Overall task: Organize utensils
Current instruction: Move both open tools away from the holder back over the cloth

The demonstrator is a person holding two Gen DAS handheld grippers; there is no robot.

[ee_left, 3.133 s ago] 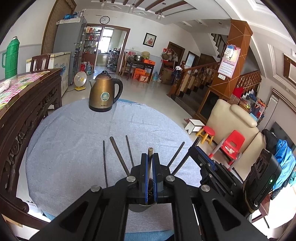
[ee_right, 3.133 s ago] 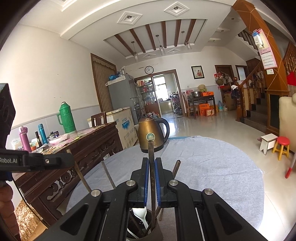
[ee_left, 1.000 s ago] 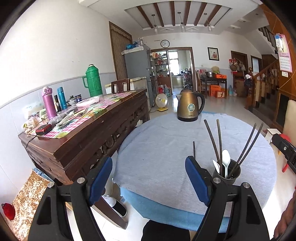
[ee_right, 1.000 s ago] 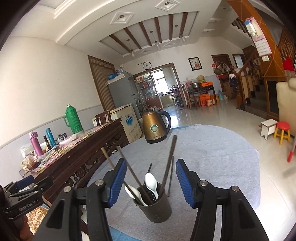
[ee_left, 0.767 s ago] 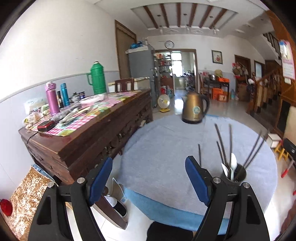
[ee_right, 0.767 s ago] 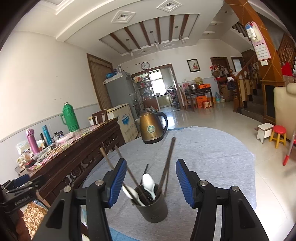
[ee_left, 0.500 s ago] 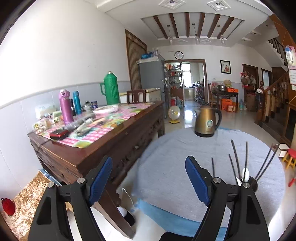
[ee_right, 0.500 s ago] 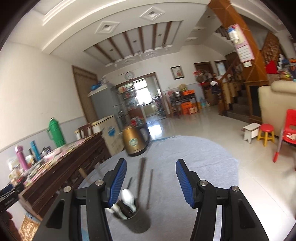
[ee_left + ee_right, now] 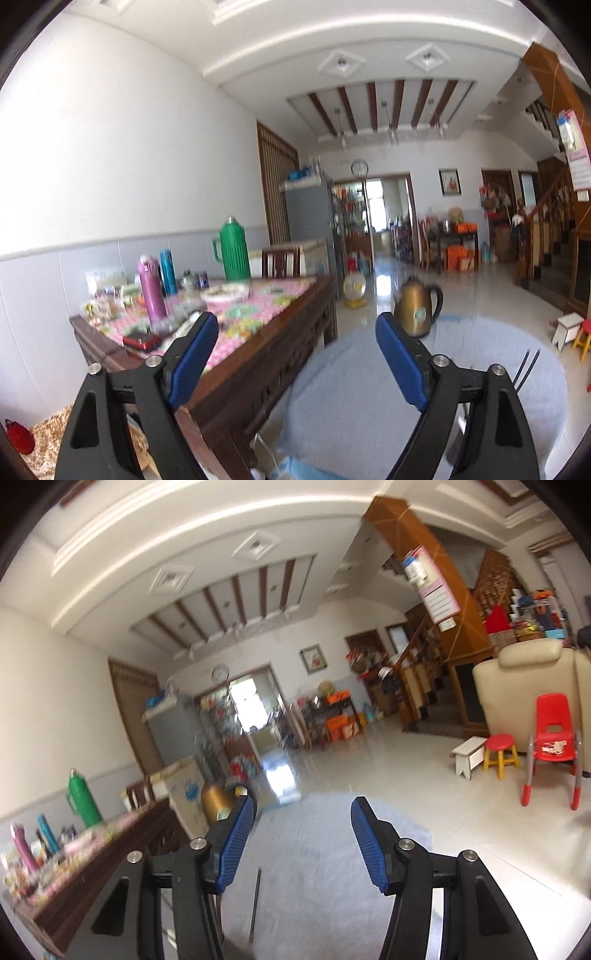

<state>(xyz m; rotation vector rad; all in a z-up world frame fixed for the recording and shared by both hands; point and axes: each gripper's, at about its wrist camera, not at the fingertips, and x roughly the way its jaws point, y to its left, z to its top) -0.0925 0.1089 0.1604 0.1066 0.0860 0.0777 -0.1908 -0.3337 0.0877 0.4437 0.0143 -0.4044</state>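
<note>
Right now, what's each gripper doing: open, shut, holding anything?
Left gripper: jaws opening, nothing between them.
Right gripper: open, holding nothing; a chopstick lies on the table below.

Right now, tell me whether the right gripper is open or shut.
Open. The right gripper has its blue pads standing well apart with only the grey tablecloth and a lone chopstick showing below.

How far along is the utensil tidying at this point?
Done: chopsticks stand upright, their holder hidden. In hand: nothing; the left tongs are opening with nothing between them, and the right tongs are open and bare. Left: possibly one stick on the grey cloth; I cannot tell whether it lies loose.
</note>
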